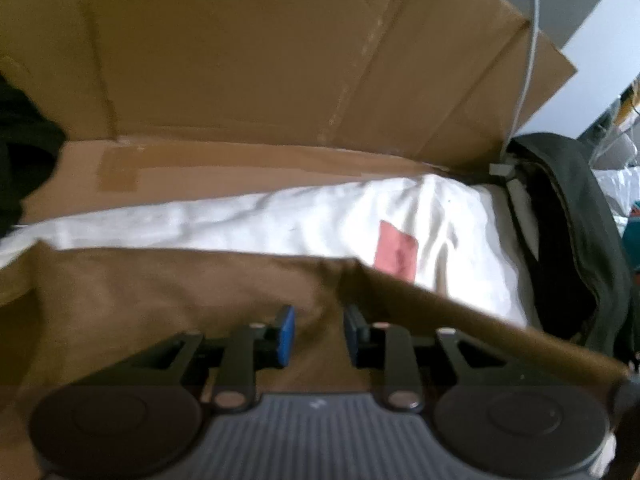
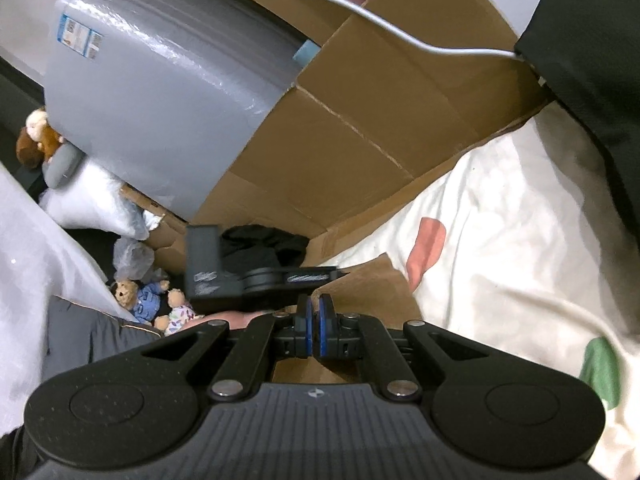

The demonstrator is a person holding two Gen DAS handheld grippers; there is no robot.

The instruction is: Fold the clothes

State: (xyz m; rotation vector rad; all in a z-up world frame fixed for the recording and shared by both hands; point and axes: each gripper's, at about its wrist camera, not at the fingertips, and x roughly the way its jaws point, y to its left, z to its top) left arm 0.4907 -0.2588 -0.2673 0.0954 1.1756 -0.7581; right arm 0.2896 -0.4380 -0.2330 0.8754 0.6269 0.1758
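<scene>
1. Your left gripper (image 1: 318, 334) is spread, nothing between its pads, over the brown garment (image 1: 160, 304) lying on the white sheet (image 1: 460, 216).
2. Your right gripper (image 2: 314, 330) pinches a brown edge.
3. The fold looks only started; most remains.

Two grippers: the left (image 1: 319, 334), the right (image 2: 314, 330). One brown garment (image 1: 160, 296). One white sheet (image 1: 460, 220) with one pink patch (image 1: 396, 254) and one green patch (image 2: 600, 368). One cardboard box (image 1: 260, 60). One grey suitcase (image 2: 160, 92). Three soft toys: (image 2: 38, 138), (image 2: 138, 296), (image 2: 176, 310). One white cable (image 2: 360, 8).
</scene>
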